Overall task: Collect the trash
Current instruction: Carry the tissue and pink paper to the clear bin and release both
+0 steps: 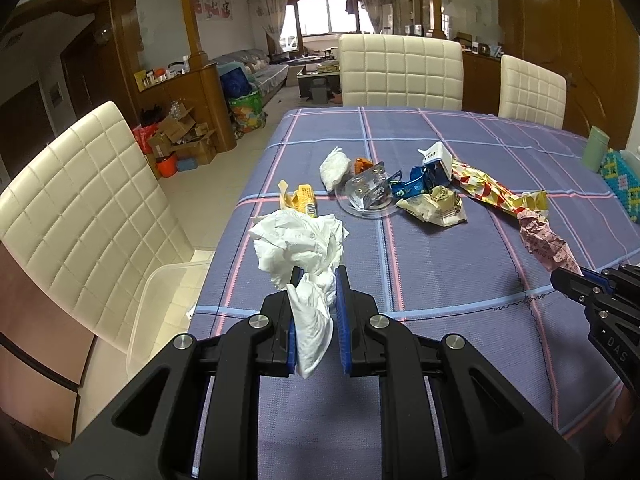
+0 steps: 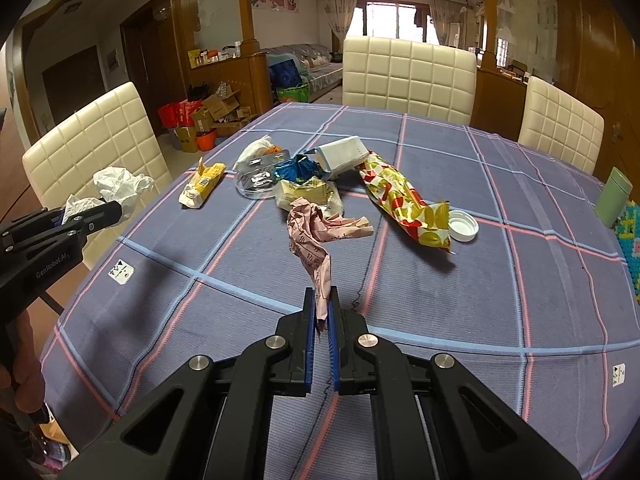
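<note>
I hold a crumpled white tissue (image 1: 298, 240) in my left gripper (image 1: 316, 276) and a twisted pink printed wrapper (image 2: 314, 236) in my right gripper (image 2: 321, 300), both raised above the plaid tablecloth (image 2: 460, 300). Farther off lie a yellow packet (image 2: 202, 184), a red-yellow foil bag (image 2: 404, 204) and a white bottle cap (image 2: 463, 228).

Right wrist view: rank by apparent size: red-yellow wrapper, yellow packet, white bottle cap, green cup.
1. red-yellow wrapper, clearly largest.
2. yellow packet and green cup: look alike, not ranked; the cup sits at the distorted edge.
3. white bottle cap, smallest.
</note>
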The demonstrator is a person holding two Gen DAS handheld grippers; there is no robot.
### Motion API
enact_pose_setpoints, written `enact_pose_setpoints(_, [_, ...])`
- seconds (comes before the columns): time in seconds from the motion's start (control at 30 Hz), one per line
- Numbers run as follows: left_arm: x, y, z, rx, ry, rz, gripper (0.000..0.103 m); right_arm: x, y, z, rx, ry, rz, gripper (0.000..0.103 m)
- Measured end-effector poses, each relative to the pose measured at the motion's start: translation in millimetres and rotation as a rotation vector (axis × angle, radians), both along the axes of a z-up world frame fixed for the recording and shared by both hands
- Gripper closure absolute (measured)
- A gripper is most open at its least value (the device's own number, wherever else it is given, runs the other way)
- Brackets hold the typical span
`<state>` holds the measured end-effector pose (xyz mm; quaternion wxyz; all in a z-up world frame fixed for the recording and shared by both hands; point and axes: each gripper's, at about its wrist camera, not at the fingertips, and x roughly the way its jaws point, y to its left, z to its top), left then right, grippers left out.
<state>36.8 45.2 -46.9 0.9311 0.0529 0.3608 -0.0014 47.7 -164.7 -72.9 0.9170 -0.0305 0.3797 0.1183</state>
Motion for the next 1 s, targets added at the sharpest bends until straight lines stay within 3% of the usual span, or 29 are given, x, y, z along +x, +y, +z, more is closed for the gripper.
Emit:
enact_pose_setpoints(0.53, [-6,44,-3,-0.009,-0.014,0.084,0.086,11,46,1,-0.046,0.003,0.095,0.097])
enact_pose_setpoints(1.0, [-20,130,-7,-0.008,-0.014,0.246,0.086,28,152,1,-0.069,0.009,0.305,0.097])
